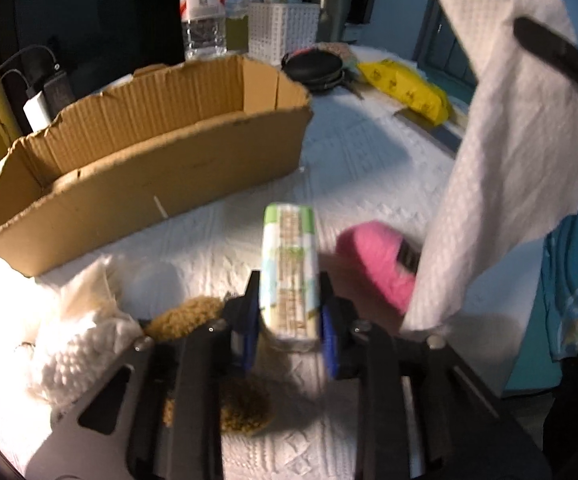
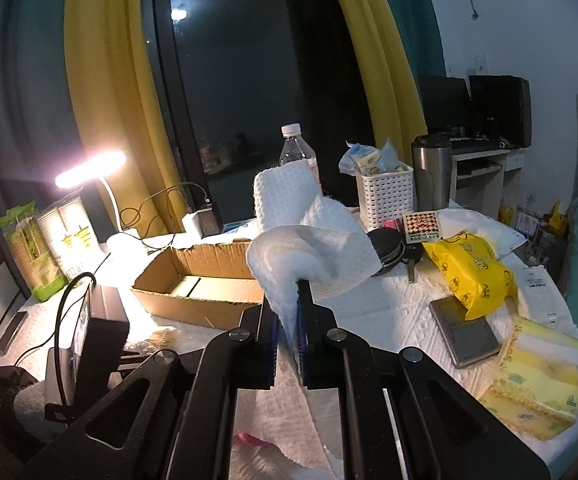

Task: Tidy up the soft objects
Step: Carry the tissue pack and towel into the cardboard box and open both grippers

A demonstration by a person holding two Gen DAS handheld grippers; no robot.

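My left gripper [image 1: 289,320] is shut on a small tissue pack [image 1: 289,272] with green and white print, held above the white table cover. My right gripper [image 2: 287,320] is shut on a white paper towel [image 2: 309,236] and holds it up in the air; the towel also hangs at the right of the left wrist view [image 1: 509,152]. An open cardboard box [image 1: 149,148] stands at the back left and shows in the right wrist view [image 2: 197,284]. A pink yarn ball [image 1: 373,264], a tan fuzzy piece [image 1: 185,316] and crumpled white paper [image 1: 77,344] lie near the left gripper.
A water bottle [image 1: 203,8], a white basket [image 1: 283,30], a steel mug [image 2: 431,172], a black case [image 1: 313,66] and a yellow bag [image 2: 469,272] stand at the back. A lit lamp [image 2: 89,168], tissue boxes [image 2: 537,384] and a dark notebook [image 2: 465,332] flank the table.
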